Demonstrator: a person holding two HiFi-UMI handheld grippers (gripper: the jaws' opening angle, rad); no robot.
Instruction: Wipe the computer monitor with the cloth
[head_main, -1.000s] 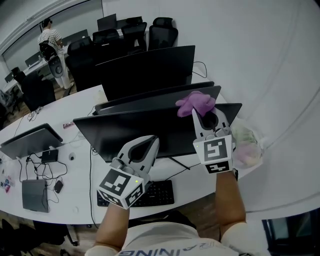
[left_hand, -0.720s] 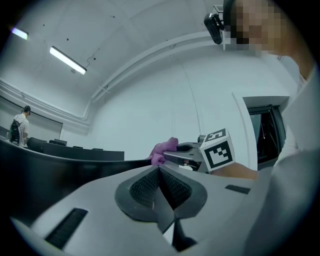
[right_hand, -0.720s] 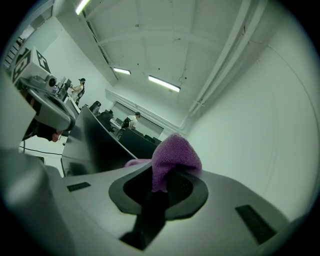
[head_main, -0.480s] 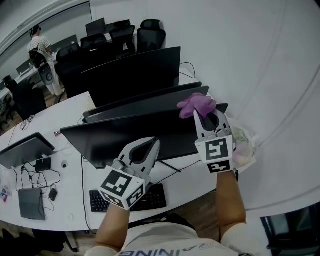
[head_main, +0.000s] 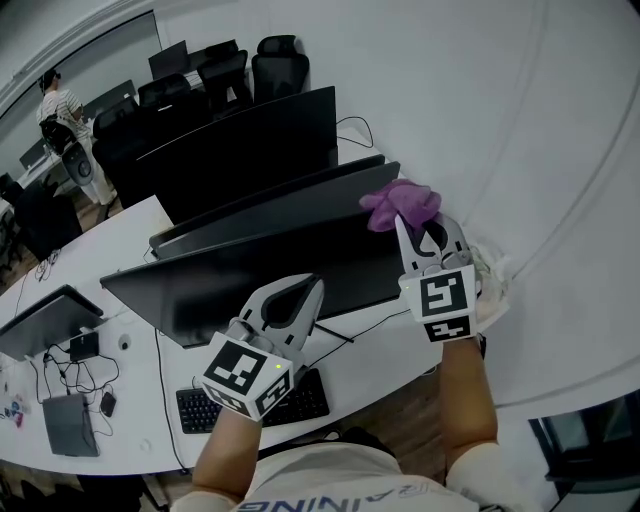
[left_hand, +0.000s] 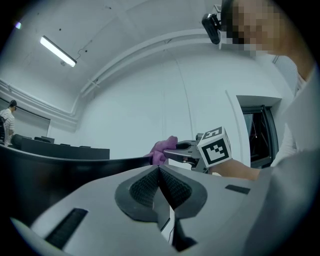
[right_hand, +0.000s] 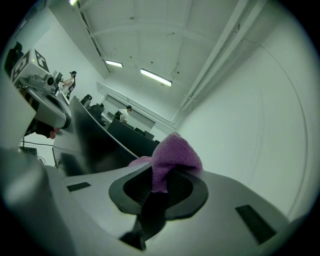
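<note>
A wide black monitor (head_main: 250, 275) stands on the white desk, screen facing me. My right gripper (head_main: 412, 225) is shut on a purple cloth (head_main: 400, 205), which rests at the monitor's top right corner. In the right gripper view the cloth (right_hand: 172, 157) bunches between the jaws beside the monitor's dark edge (right_hand: 95, 142). My left gripper (head_main: 300, 290) is shut and holds nothing; it hangs in front of the lower middle of the screen. The left gripper view looks along the monitor's top edge (left_hand: 75, 162) toward the cloth (left_hand: 162, 150) and the right gripper (left_hand: 172, 152).
A black keyboard (head_main: 300, 398) lies under my left hand. More monitors (head_main: 240, 150) stand behind, and a smaller one (head_main: 45, 320) with cables at the left. A crumpled plastic bag (head_main: 490, 285) sits at the right desk end. Office chairs (head_main: 275, 60) and a person (head_main: 60, 110) are far back.
The view has swung right, so the monitors shift left in the frame. My right gripper stays with the cloth at the monitor's top right corner. The left gripper is unchanged.
</note>
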